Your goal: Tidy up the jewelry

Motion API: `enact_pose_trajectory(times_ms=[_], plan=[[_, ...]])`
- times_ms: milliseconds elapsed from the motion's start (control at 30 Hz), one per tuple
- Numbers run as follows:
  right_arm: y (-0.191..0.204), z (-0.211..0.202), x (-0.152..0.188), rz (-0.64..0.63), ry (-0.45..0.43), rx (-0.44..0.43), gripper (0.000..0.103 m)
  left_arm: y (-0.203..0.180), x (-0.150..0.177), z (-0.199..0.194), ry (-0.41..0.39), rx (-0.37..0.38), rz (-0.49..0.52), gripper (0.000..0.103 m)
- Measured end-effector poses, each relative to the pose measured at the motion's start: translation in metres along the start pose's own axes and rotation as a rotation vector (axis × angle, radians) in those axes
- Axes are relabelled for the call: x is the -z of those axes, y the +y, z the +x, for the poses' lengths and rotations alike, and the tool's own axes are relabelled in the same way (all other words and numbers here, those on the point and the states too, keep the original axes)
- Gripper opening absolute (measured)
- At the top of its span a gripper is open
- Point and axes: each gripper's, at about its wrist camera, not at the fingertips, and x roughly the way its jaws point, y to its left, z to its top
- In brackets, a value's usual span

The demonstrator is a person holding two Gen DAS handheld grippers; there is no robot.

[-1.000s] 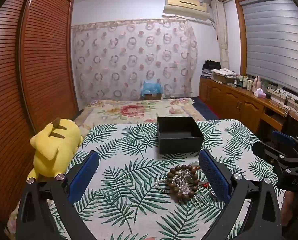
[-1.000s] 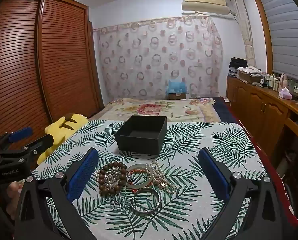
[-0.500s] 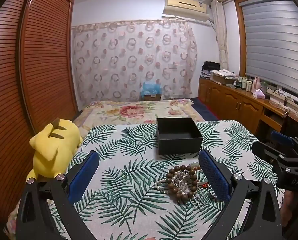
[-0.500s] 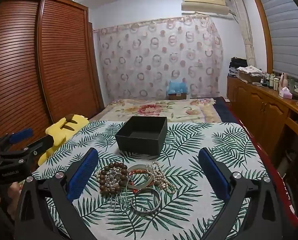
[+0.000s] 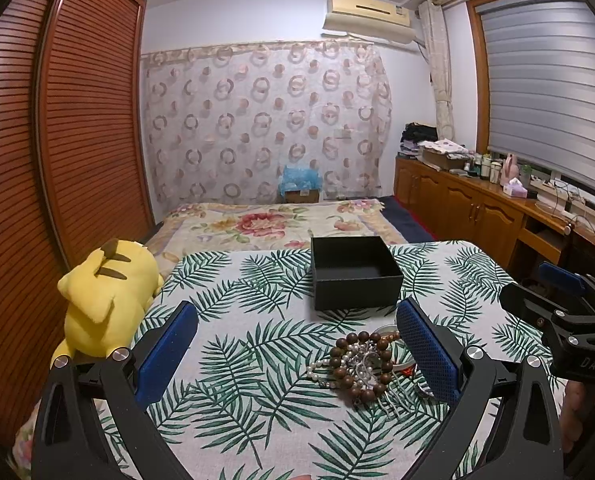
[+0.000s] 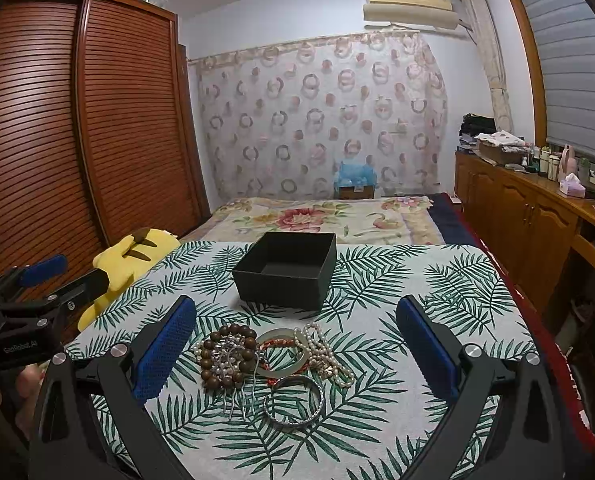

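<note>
An open black box [image 6: 287, 270] stands on the leaf-print table; it also shows in the left wrist view [image 5: 355, 272]. In front of it lies a jewelry pile: a brown bead bracelet [image 6: 227, 356], a pearl necklace [image 6: 323, 352], a pale bangle [image 6: 285, 352] and a silver bangle [image 6: 293, 404]. The bead bracelet shows in the left wrist view [image 5: 361, 364] near the right finger. My left gripper [image 5: 297, 344] is open and empty, left of the pile. My right gripper [image 6: 295, 344] is open and empty, with the pile between its fingers.
A yellow plush toy [image 5: 105, 300] lies at the table's left edge. A bed [image 6: 321, 216] lies beyond the table. A wooden wardrobe [image 6: 77, 128] stands left and a wooden sideboard [image 6: 537, 216] right. The left gripper appears in the right wrist view [image 6: 29, 304].
Both views have shifted only slightly; the box and jewelry lie where they were. Both grippers stay open.
</note>
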Motion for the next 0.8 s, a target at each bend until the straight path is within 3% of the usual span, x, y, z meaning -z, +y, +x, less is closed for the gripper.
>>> enact_pose_trajectory(times_ms=[800], plan=[[0.003,0.001,-0.001,0.003,-0.001,-0.002,0.101,-0.001,0.0,0.01,0.001,0.001,0.001,0.097]])
